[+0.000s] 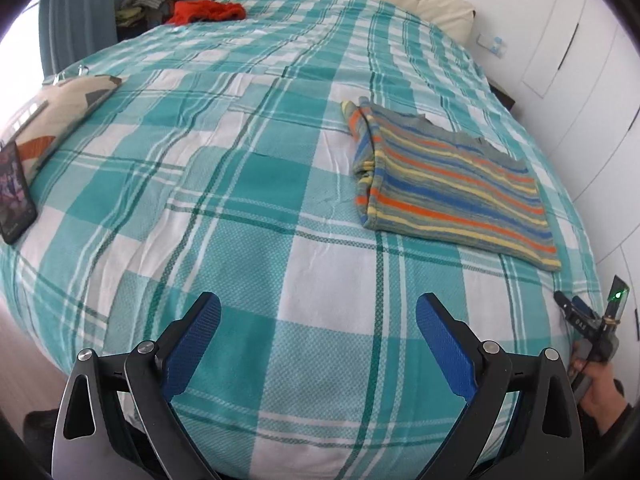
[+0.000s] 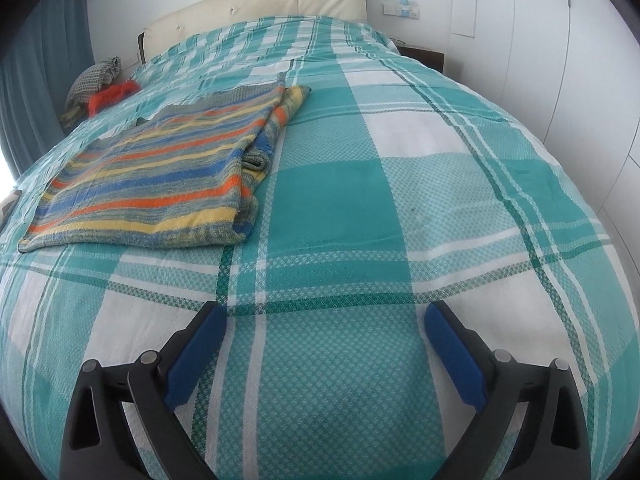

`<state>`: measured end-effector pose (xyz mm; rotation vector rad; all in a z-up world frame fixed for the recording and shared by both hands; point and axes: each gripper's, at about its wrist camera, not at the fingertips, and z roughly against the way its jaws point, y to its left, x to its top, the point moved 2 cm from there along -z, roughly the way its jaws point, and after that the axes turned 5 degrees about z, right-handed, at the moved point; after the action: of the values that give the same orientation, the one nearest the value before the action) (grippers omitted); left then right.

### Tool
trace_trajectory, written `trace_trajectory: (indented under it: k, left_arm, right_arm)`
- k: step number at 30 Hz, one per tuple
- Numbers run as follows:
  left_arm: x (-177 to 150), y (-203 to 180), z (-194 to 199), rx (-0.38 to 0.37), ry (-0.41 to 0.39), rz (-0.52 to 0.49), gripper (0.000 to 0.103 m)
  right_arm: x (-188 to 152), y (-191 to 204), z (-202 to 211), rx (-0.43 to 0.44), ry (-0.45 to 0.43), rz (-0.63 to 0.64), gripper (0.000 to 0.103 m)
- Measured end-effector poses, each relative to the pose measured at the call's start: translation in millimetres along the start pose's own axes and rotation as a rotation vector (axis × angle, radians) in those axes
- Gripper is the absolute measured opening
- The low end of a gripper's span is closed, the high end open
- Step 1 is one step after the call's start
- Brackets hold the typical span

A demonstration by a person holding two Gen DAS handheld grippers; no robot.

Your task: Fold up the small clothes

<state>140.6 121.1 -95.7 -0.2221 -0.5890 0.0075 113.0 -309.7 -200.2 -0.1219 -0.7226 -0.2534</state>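
While both grippers are hanging wide open and empty, I am seeing the striped garment (image 2: 148,184) lying folded up-left of the right gripper (image 2: 324,320), up-right of the left gripper (image 1: 318,308), the right nearer.

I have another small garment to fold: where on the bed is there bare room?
Bare teal plaid bedspread lies between the folded striped knit top and the black phone beside the patterned cushion. The far corner is crowded by the red-orange garment.
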Motion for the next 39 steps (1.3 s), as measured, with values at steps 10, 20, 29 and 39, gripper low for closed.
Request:
trace_trajectory:
  k: [10, 20, 29, 39]
  left_arm:
    - [-8.8, -12.8, -94.7, 0.128, 0.016, 0.024, 0.1]
    - [-29.7, -19.2, -99.5, 0.172, -0.126, -0.054, 0.102]
    - [-30.6, -21.0, -100.1, 0.18, -0.13, -0.06, 0.102]
    - [-31.3, -22.6, -101.1, 0.189, -0.13, -0.066, 0.102]
  right_arm:
    - [-0.4, 0.0, -0.7, -0.006, 0.005, 0.004, 0.1]
    - [0.2, 2.3, -2.4, -0.019, 0.012, 0.014, 0.101]
    - [0.0, 2.7, -1.5, -0.024, 0.012, 0.016, 0.101]
    - [0.0, 2.9, -1.7, -0.025, 0.012, 0.017, 0.101]
